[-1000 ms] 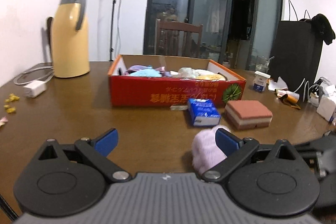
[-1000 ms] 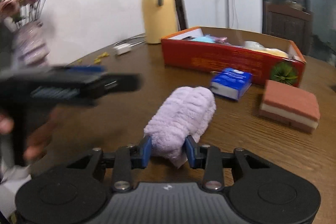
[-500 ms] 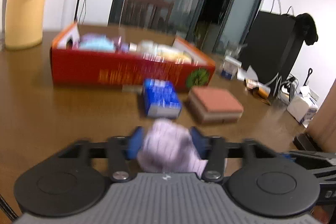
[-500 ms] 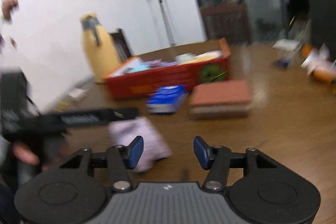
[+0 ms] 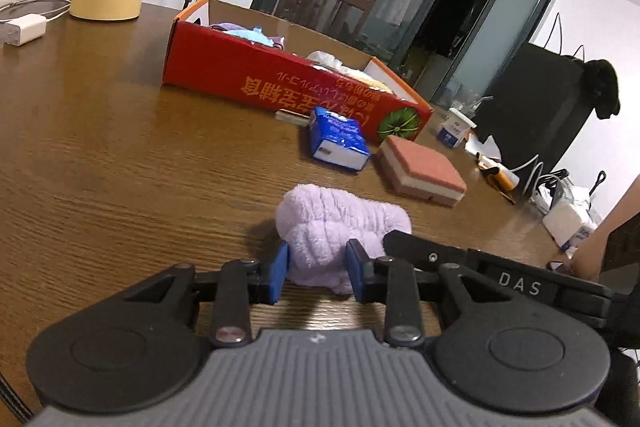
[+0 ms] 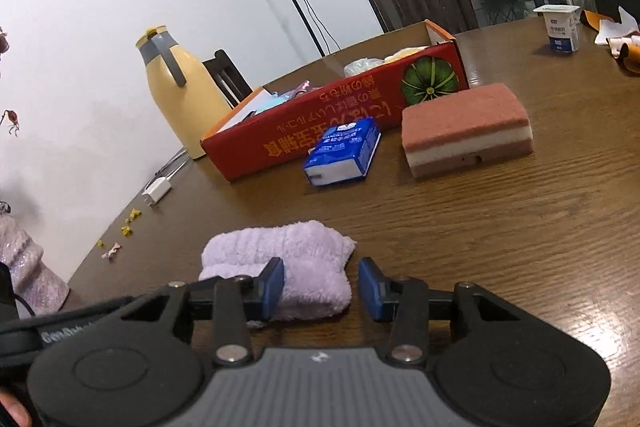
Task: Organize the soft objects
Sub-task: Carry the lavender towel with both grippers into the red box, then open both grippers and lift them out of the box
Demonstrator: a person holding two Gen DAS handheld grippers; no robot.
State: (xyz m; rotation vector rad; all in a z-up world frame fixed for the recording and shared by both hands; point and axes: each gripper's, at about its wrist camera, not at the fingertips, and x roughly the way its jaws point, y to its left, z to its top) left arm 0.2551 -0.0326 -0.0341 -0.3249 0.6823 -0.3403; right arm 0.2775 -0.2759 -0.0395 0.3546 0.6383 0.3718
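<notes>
On the table, left hand-held gripper (image 5: 316, 273) has newly clamped the lilac towel (image 5: 344, 227).

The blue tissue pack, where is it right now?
In both wrist views the tissue pack lies on the table just in front of the red box, with the sponge to its right.

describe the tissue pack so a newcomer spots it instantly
Find the long red box on the wooden table. The tissue pack lies against its printed front, left of the layered sponge. It's the only blue-and-white thing there.
</notes>
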